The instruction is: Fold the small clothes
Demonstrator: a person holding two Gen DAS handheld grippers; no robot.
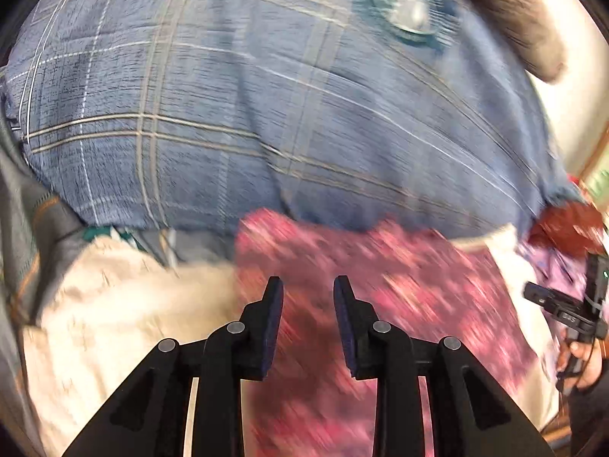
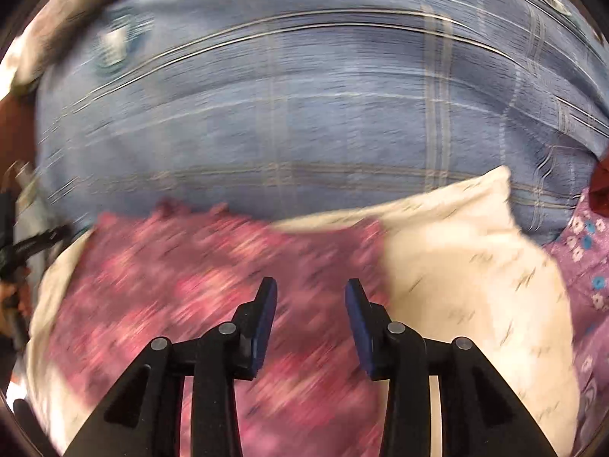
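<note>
Blue checked cloth (image 1: 228, 95) with pale tan and white lines covers the whole far part of the surface, stretched flat like a bedspread; both views are smeared with blur. At the far left edge of my left view a grey fabric (image 1: 23, 228) hangs beside it, and near that lies a cream cloth (image 1: 106, 323) with faint flecks. On the cream cloth, just under my left claw (image 1: 308, 285), lies the small pink patterned garment (image 1: 399, 285), its far edge reaching the blue cloth. My left claw's jaws stand a little apart with nothing between them, the pads clear of the fabric. Far right in this view sit a round teal-rimmed object (image 1: 403, 3), a dark furry shape (image 1: 514, 11) and a pale wall (image 1: 571, 106); near right, a hand (image 1: 582, 361) holds the other black tool.

My right view alone shows a lilac cloth (image 2: 586, 266) with small white and blue flowers at the right, beside the cream cloth. My right claw (image 2: 310, 289) hangs over the garment's right edge, jaws parted and empty.
</note>
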